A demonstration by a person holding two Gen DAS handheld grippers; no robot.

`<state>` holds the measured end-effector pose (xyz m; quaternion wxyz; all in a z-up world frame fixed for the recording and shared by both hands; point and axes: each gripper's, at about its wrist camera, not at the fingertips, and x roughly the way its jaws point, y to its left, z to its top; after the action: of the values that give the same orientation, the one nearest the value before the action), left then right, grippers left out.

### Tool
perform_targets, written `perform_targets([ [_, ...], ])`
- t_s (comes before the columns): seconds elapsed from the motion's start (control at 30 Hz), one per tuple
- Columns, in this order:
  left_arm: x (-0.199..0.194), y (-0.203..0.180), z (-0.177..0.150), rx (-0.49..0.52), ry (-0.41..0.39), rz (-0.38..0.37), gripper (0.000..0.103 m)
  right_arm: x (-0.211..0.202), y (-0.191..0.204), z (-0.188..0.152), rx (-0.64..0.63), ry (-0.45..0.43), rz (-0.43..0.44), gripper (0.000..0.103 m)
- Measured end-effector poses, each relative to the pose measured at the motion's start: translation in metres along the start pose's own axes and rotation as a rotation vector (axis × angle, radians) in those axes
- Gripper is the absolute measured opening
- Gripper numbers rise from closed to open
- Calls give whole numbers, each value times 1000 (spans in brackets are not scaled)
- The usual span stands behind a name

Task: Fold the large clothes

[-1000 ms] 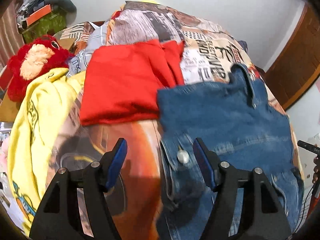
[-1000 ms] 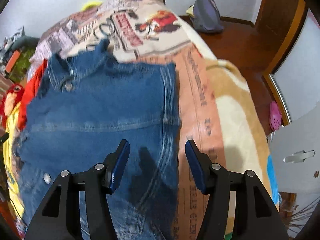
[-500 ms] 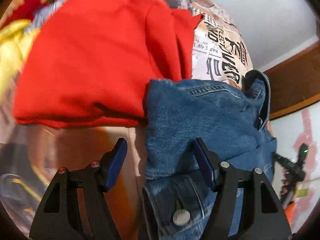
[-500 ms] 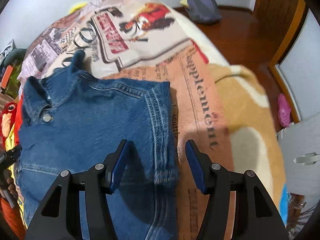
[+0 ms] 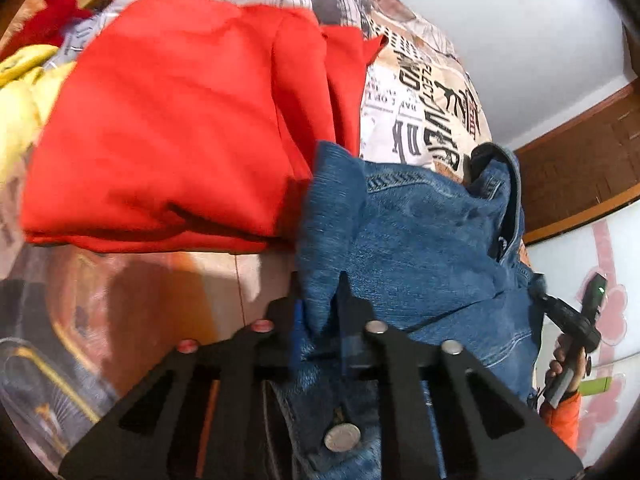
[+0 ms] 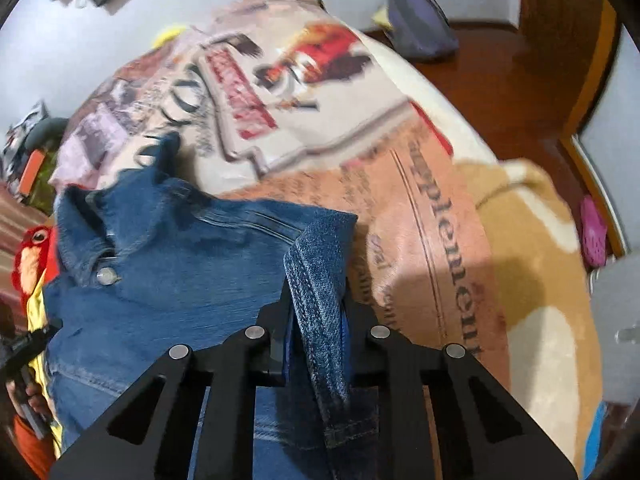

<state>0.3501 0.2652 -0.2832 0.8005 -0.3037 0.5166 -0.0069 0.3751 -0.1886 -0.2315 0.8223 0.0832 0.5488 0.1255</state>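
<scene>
A blue denim jacket (image 5: 420, 236) lies on a bed with a printed blanket (image 5: 424, 120). My left gripper (image 5: 320, 320) is shut on the jacket's left shoulder edge, with denim bunched between the jaws. In the right wrist view the jacket (image 6: 180, 276) spreads to the left, collar up. My right gripper (image 6: 316, 320) is shut on the jacket's right shoulder seam, and a fold of denim stands up between its jaws. The right gripper's handle and the hand on it show at the right in the left wrist view (image 5: 576, 328).
A folded red garment (image 5: 180, 120) lies just left of the jacket and touches it. A yellow garment (image 5: 20, 92) and a red plush toy (image 5: 52, 12) lie further left. The blanket (image 6: 440, 220) runs to the bed's right edge, with wooden floor (image 6: 500, 60) beyond.
Both grippers have moved forward to the jacket's shoulder corners and closed on them. One second ago both were open above the jacket's lower part.
</scene>
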Motion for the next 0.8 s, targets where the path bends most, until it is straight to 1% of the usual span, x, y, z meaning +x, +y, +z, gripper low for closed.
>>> perform_targets([
  [0.03,-5,-3,0,0,-6,10,8,-9,4,1,-13,-22,10,15],
  [0.1,-18,-12,-1,31,-36,47,7,-30,12,3,-31,-63,38,15],
  [0.17,-35,-30,-4,92,-82,96,7,-57,24,4,-69,-124,40,15],
  [0.23,-52,-46,-7,143,-133,117,7,-79,33,5,-96,-174,36,14],
  [0.3,-74,-59,-9,170,-185,115,6,-102,44,6,-117,-229,35,14],
  [0.37,-100,-72,-9,187,-251,112,6,-122,55,7,-136,-269,56,14],
  [0.47,-130,-85,-6,222,-293,99,6,-144,76,6,-183,-313,79,14],
  [0.57,-142,-99,4,259,-333,124,3,-155,98,10,-229,-338,104,14],
  [0.63,-150,-100,12,279,-356,152,2,-159,116,13,-274,-365,96,14],
  [0.7,-147,-99,22,283,-365,167,2,-152,127,18,-304,-371,87,14],
  [0.8,-132,-88,35,281,-364,207,1,-125,136,30,-319,-350,53,14],
])
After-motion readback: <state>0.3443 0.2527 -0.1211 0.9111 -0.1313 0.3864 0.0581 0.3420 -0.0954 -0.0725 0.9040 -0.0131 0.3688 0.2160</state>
